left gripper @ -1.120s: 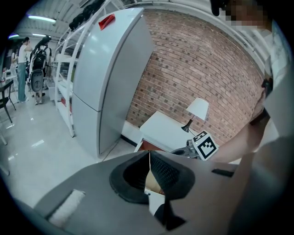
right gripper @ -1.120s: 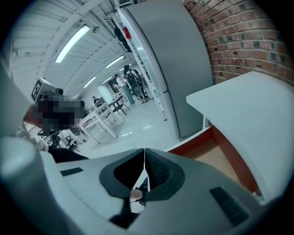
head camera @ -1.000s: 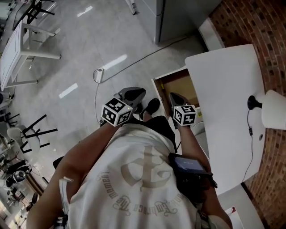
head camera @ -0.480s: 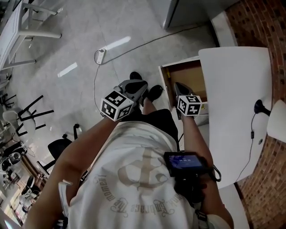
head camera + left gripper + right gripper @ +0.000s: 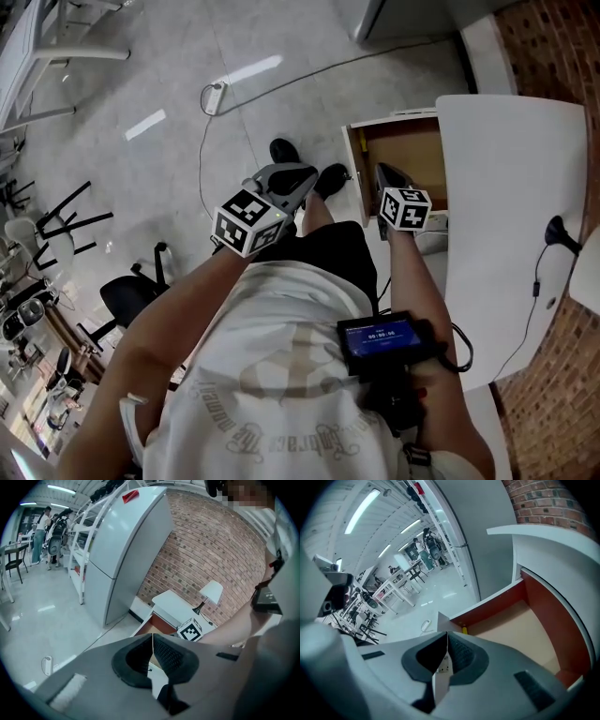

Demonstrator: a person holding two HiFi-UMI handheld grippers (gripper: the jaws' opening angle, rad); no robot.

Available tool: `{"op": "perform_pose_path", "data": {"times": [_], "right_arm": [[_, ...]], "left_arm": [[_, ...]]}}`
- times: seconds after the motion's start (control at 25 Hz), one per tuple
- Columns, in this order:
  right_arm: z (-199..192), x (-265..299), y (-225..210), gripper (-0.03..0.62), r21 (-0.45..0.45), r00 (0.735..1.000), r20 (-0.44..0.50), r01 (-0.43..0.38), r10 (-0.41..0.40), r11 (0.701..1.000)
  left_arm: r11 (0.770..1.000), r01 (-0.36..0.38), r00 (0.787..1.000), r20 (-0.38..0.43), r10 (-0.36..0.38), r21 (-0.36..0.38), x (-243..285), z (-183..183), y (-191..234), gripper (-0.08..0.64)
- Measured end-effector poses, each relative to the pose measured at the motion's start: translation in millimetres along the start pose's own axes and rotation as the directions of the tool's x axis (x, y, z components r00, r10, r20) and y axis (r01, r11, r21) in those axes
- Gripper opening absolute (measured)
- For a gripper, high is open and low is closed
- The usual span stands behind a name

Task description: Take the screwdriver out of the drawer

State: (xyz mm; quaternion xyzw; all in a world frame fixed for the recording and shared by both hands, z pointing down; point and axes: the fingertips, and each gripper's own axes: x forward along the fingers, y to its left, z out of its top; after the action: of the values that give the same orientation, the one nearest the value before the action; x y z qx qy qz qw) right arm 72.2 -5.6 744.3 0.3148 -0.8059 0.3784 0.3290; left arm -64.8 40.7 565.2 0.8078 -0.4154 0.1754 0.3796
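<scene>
Polished grey floor spreads below the person, with a smooth white table set against a brick wall. Under the tabletop a drawer stands open, its walls reddish-brown wood and its bottom pale and flat. The left gripper hangs over the floor beside the drawer, its ribbed black pads pressed together on nothing. The right gripper hovers at the drawer's front edge, jaws likewise closed and empty. A small yellow tip shows in the drawer's near corner, just beyond those jaws. Whether it is the screwdriver, and which way it lies, cannot be told.
</scene>
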Motion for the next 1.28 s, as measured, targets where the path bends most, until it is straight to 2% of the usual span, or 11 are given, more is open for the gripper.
{"op": "perform_pose_path", "data": {"times": [0.6, 0.88, 1.28], "right_arm": [[-18.5, 42.2, -15.9, 0.008, -0.022, 0.996, -0.094, -0.005, 0.002, 1.0], [-39.3, 68.2, -32.7, 0.009, -0.063, 0.981, -0.193, -0.014, 0.002, 0.998], [-40.7, 104.2, -42.0, 0.009, -0.093, 0.979, -0.203, -0.015, -0.004, 0.996]], "left_arm": [[0.998, 0.027, 0.999, -0.029, -0.029, -0.059, 30.7, -36.1, 17.7, 0.012], [0.997, 0.031, 0.998, -0.046, -0.034, -0.073, 45.5, -52.9, 26.5, 0.012], [0.992, 0.016, 0.999, -0.044, -0.021, -0.123, 51.4, -68.3, 42.6, 0.012]]}}
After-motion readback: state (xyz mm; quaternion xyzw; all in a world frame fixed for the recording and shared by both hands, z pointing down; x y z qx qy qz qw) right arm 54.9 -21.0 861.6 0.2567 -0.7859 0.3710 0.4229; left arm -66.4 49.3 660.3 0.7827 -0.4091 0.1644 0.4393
